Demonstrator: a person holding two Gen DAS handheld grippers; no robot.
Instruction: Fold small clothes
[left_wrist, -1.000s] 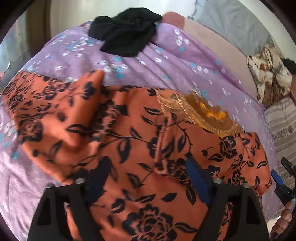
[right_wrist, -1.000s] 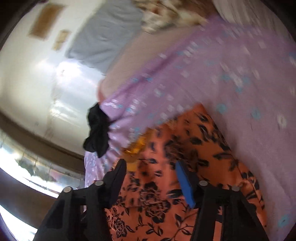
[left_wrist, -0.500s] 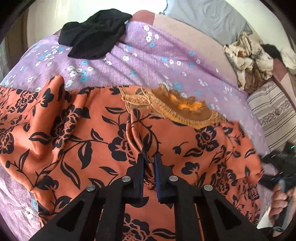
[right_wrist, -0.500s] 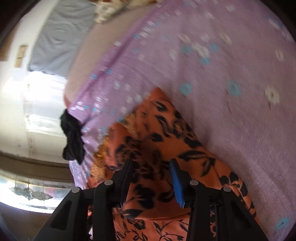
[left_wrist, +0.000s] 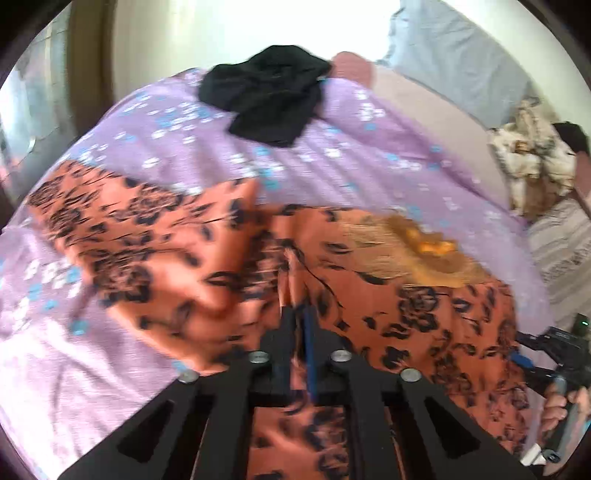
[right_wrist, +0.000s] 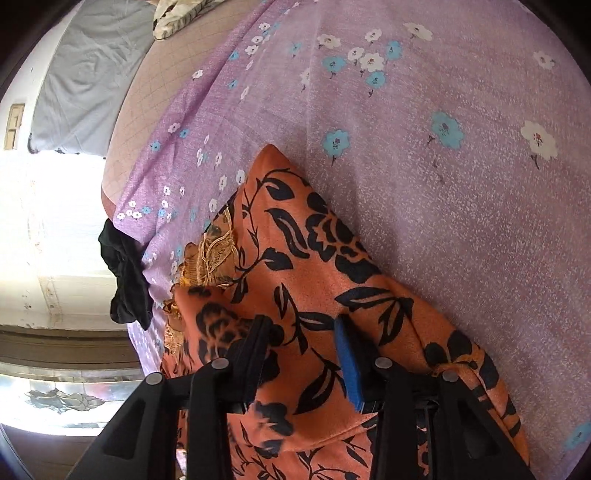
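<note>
An orange garment with a black floral print (left_wrist: 177, 258) and a gold embroidered neckline (left_wrist: 406, 243) lies spread on a purple flowered bedsheet (left_wrist: 332, 158). My left gripper (left_wrist: 298, 314) is shut on a pinched ridge of the orange cloth near its middle. In the right wrist view the same garment (right_wrist: 303, 266) fills the lower middle. My right gripper (right_wrist: 301, 332) is open, its fingers resting on a fold of the cloth with fabric between them. The right gripper also shows at the left wrist view's right edge (left_wrist: 554, 350).
A crumpled black garment (left_wrist: 266, 99) lies at the bed's far edge; it shows in the right wrist view (right_wrist: 125, 280) too. A patterned cream cloth (left_wrist: 532, 166) and a striped cushion (left_wrist: 561, 240) sit at the right. A grey sheet (left_wrist: 461, 55) hangs behind.
My left gripper closed on a ridge of the orange cloth and has lifted it, bunching the fabric. My right gripper came down onto the cloth's right part, its jaws narrower than before but still open.
</note>
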